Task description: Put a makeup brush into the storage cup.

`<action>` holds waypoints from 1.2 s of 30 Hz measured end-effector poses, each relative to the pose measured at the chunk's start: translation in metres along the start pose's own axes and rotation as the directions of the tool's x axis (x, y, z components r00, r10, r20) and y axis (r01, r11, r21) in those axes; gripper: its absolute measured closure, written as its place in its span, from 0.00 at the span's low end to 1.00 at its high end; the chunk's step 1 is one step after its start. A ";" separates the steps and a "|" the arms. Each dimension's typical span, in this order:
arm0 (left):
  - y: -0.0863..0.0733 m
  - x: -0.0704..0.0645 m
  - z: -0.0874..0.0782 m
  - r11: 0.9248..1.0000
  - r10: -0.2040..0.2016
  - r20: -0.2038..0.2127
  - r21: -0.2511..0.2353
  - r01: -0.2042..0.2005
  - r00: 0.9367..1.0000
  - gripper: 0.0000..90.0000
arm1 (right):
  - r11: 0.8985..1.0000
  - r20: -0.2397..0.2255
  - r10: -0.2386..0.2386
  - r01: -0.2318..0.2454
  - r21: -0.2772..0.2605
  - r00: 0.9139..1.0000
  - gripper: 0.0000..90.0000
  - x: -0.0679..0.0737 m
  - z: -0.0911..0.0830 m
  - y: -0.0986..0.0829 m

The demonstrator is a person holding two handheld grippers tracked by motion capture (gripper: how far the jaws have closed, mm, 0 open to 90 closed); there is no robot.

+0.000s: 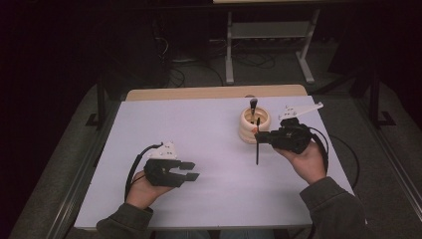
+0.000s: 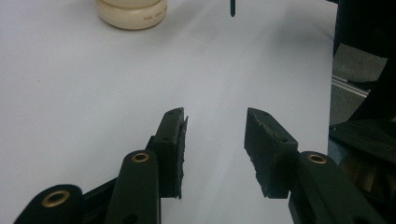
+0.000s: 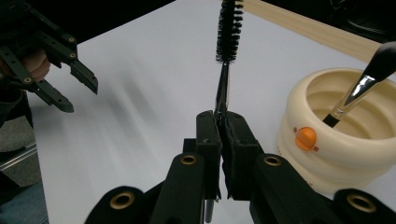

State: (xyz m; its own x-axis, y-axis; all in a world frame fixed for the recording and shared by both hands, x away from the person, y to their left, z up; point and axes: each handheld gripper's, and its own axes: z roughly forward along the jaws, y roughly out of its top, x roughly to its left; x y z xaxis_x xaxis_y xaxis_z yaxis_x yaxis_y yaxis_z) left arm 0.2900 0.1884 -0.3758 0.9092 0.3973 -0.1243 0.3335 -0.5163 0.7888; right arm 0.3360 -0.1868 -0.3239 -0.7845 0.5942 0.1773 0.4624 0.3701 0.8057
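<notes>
Two grippers over a white table [image 1: 209, 164], well apart. Right gripper [image 1: 260, 138], held in the person's right hand [image 1: 308, 162], sits just beside a cream pot [image 1: 254, 124] at the far right of the table; its jaws are closed tight on the thin stem of a spoolie [image 1: 257, 142]. High view: the spoolie stands roughly upright, dark stem running down from the jaws toward the tabletop, top end level with the pot's rim; whether its lower tip touches the table, cannot tell. Right gripper view: the bristle head [image 3: 229, 30] rises above the clamped jaws, stem pinched between the pads, a short length poking out below. In the pot [image 3: 345, 135], a brush [image 3: 359, 86] leans against the wall, dark bristles up, ferrule down inside; an orange button [image 3: 306, 138] marks the pot's outer wall. Left gripper [image 1: 186, 172], in the left hand [image 1: 144, 191], hangs low over the near left of the table, jaws spread wide, nothing between them; left gripper view shows bare tabletop in the gap, pot [image 2: 132, 13] far ahead.
</notes>
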 end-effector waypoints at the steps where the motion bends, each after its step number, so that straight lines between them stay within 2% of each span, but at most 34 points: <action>1: 0.000 0.000 0.000 1.000 -0.002 -0.001 0.000 0.002 1.000 0.63 | 1.000 0.003 -0.004 0.004 -0.002 1.000 0.94 -0.001 0.000 0.001; 11: 0.000 0.002 -0.002 1.000 0.003 -0.011 -0.001 -0.003 1.000 0.62 | 1.000 0.022 -0.003 0.003 -0.014 1.000 0.94 -0.009 -0.006 0.015; 17: -0.001 0.002 -0.003 1.000 -0.001 -0.013 -0.002 0.001 1.000 0.61 | 1.000 0.041 -0.005 0.006 -0.024 0.999 0.94 -0.013 -0.009 0.026; 19: -0.002 0.001 -0.003 1.000 -0.015 -0.012 -0.005 0.015 1.000 0.61 | 1.000 0.045 -0.003 0.004 -0.028 0.999 0.94 -0.014 -0.011 0.029; 22: -0.002 0.002 -0.003 1.000 -0.011 -0.014 -0.004 0.011 1.000 0.60 | 0.999 0.055 -0.006 0.008 -0.035 0.998 0.94 -0.017 -0.012 0.034; 36: -0.002 0.003 -0.006 1.000 -0.013 -0.017 -0.009 0.013 1.000 0.60 | 0.998 0.082 0.024 -0.020 -0.053 0.996 0.94 -0.029 -0.015 0.045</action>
State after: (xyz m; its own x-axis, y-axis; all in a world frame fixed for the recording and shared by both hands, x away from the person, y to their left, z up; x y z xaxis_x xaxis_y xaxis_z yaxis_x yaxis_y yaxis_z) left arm 0.2906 0.1957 -0.3742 0.9005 0.4168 -0.1239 0.3427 -0.5047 0.7924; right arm 0.3738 -0.1978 -0.2846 -0.7364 0.6598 0.1493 0.4550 0.3198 0.8311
